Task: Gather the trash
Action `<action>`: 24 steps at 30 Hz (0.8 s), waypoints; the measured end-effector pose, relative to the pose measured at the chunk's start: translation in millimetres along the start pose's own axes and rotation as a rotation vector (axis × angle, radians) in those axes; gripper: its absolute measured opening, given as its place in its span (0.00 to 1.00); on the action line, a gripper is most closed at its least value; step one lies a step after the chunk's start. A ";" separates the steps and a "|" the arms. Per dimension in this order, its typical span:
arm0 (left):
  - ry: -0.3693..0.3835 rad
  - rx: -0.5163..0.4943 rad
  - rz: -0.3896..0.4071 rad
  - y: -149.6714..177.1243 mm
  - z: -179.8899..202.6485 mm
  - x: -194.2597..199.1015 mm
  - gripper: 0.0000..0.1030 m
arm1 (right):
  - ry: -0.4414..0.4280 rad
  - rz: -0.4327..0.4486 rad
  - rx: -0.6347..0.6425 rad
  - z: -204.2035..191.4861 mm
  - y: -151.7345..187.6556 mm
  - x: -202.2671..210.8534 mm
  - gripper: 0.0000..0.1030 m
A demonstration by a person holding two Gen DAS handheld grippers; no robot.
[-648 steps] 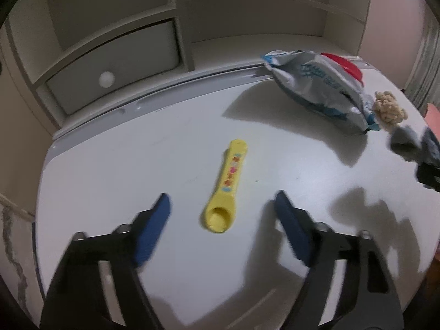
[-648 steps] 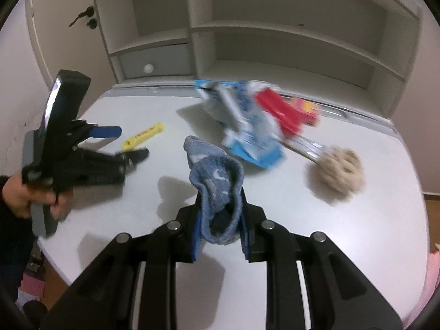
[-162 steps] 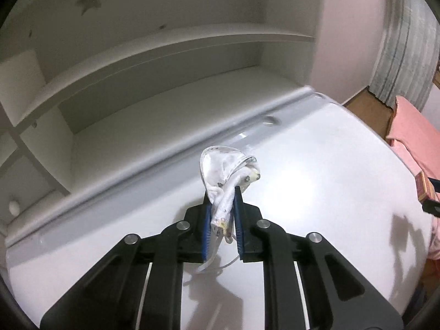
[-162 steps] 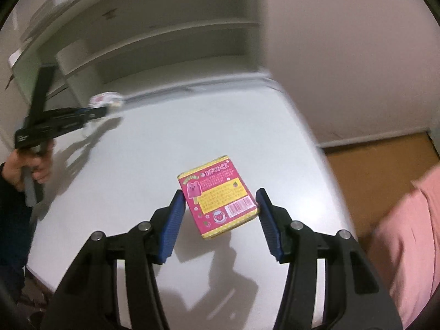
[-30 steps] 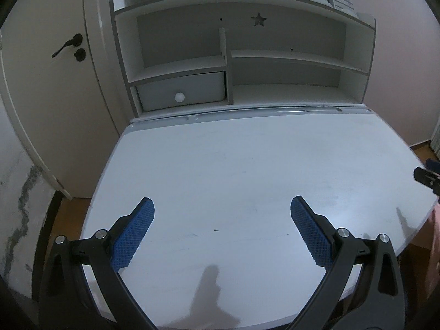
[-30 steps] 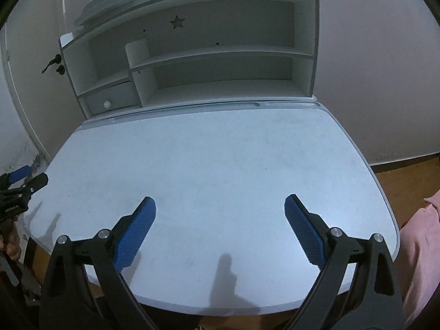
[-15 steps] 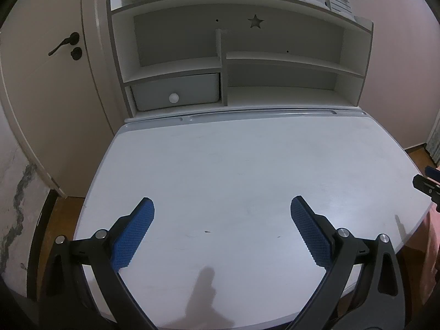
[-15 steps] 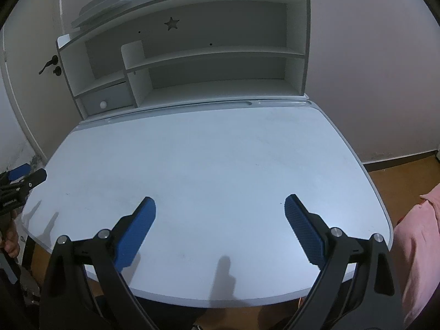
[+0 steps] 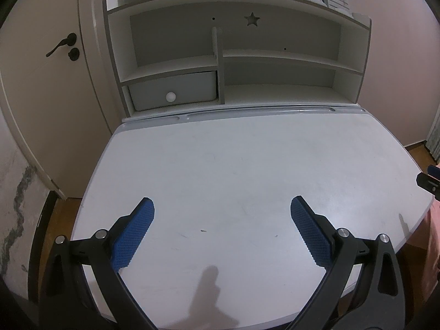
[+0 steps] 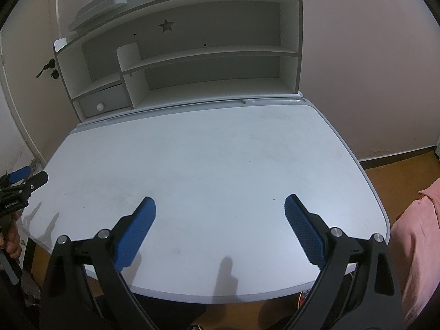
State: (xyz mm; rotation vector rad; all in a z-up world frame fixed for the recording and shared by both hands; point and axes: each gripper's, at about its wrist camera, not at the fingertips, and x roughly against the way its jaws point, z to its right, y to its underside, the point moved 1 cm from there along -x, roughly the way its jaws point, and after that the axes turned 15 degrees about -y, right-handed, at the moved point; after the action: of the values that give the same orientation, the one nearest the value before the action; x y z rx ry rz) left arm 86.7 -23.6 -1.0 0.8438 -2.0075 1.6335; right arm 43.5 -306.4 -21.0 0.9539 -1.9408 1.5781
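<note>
No trash shows in either view. The white desk top [image 9: 247, 170] is bare, and it also shows in the right wrist view [image 10: 209, 165]. My left gripper [image 9: 222, 206] is open and empty, held above the desk's near edge. My right gripper [image 10: 220, 205] is open and empty above the near edge too. The left gripper's tip appears at the left border of the right wrist view [image 10: 24, 178]. The right gripper's tip appears at the right border of the left wrist view [image 9: 429, 178].
A white hutch [image 9: 233, 63] with shelves and a small drawer [image 9: 173, 90] stands at the desk's back. A door [image 9: 46, 63] with a dark handle is to the left. Pink fabric [image 10: 418, 242] lies beyond the desk's right edge. Wooden floor [image 10: 398, 173] surrounds the desk.
Both grippers have pulled back and risen slightly, so the desk looks a little smaller. Both stay open and empty. Long before, they held trash that lay on the desk.
</note>
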 end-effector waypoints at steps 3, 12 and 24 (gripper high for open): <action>0.002 -0.002 -0.002 1.0 1.5 -0.1 0.94 | 0.001 -0.001 -0.003 0.5 1.1 -0.4 0.89; 0.003 -0.003 -0.010 3.5 4.3 -3.0 0.94 | 0.003 -0.004 -0.009 2.7 2.5 -0.2 0.89; 0.005 -0.004 -0.012 4.7 8.0 -3.0 0.94 | 0.002 -0.004 -0.011 8.1 4.5 1.8 0.89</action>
State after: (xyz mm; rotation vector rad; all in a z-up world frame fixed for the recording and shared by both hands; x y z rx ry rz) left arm 86.2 -30.2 -8.1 0.8479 -1.9977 1.6233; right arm 39.6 -314.2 -24.5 0.9506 -1.9428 1.5646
